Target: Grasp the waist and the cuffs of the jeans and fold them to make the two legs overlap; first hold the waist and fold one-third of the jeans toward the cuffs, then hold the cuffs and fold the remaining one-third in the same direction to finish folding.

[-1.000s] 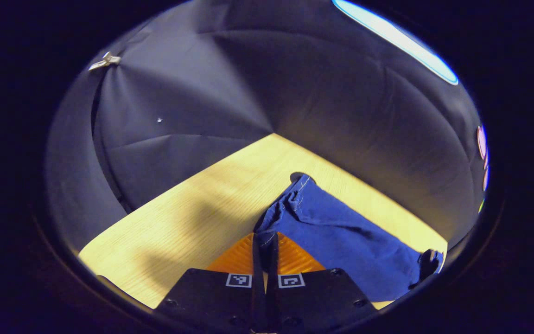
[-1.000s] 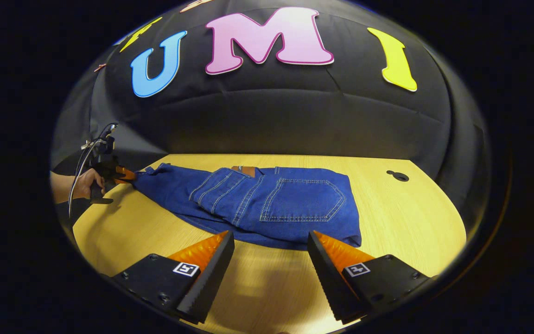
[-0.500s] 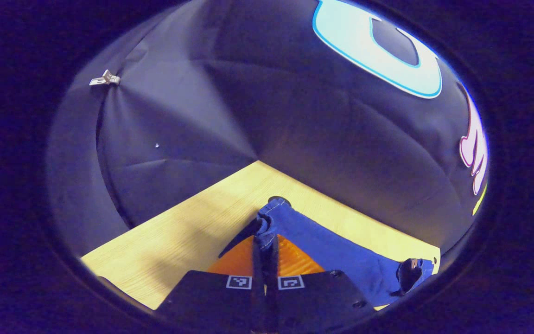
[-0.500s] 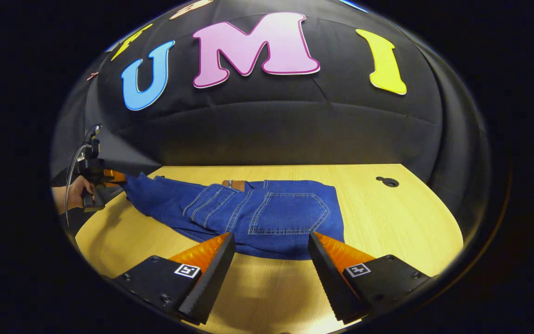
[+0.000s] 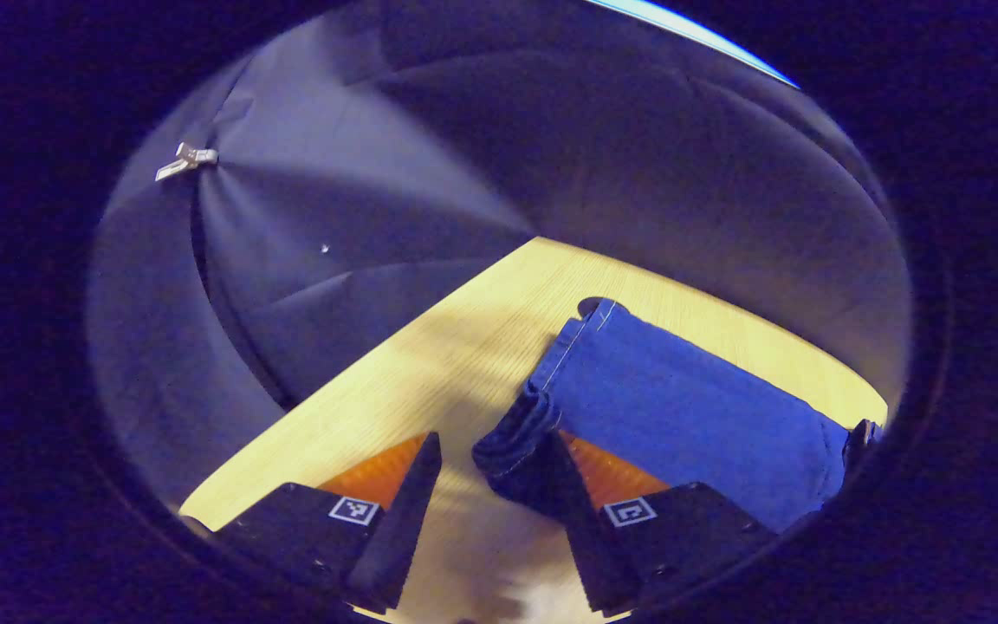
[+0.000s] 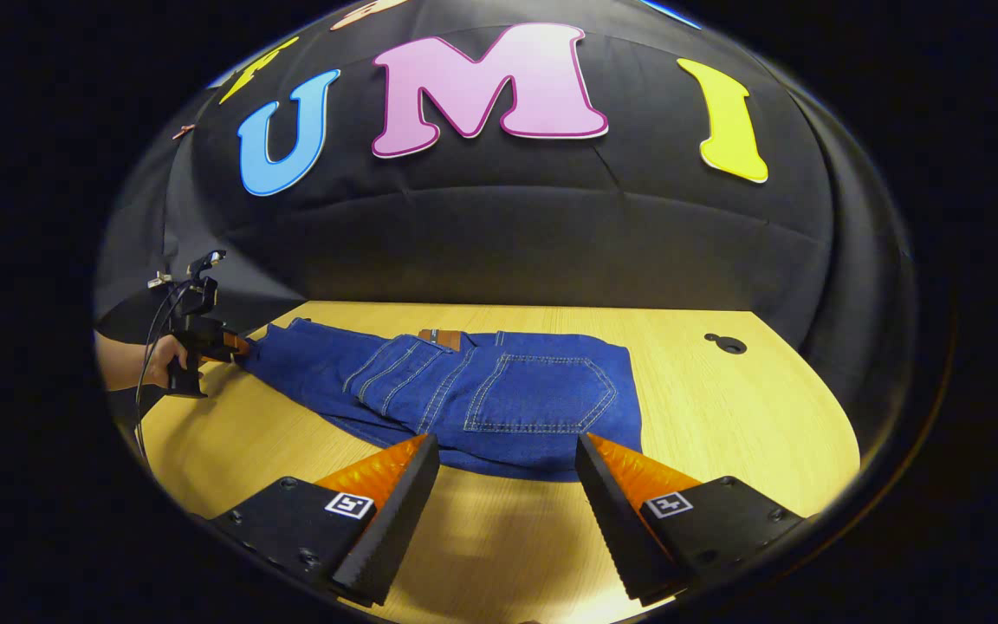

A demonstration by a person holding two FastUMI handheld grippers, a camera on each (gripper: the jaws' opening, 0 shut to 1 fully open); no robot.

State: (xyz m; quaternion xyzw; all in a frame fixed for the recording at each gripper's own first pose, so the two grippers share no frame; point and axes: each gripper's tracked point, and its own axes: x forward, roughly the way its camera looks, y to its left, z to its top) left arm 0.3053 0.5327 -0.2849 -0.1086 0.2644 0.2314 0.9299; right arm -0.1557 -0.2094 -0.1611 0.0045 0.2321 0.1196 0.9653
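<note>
Now the jeans (image 6: 464, 390) lay flat on the table (image 6: 750, 416), the left gripper (image 5: 492, 451) stood open at their cuffs (image 5: 521, 433), and the right gripper (image 6: 506, 451) hovered open, holding nothing.

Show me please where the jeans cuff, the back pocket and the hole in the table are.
jeans cuff (image 5: 542, 407), left gripper view, on its stitched hem.
back pocket (image 6: 542, 394), right gripper view, on its middle.
hole in the table (image 6: 730, 345), right gripper view, on its dark opening.
</note>
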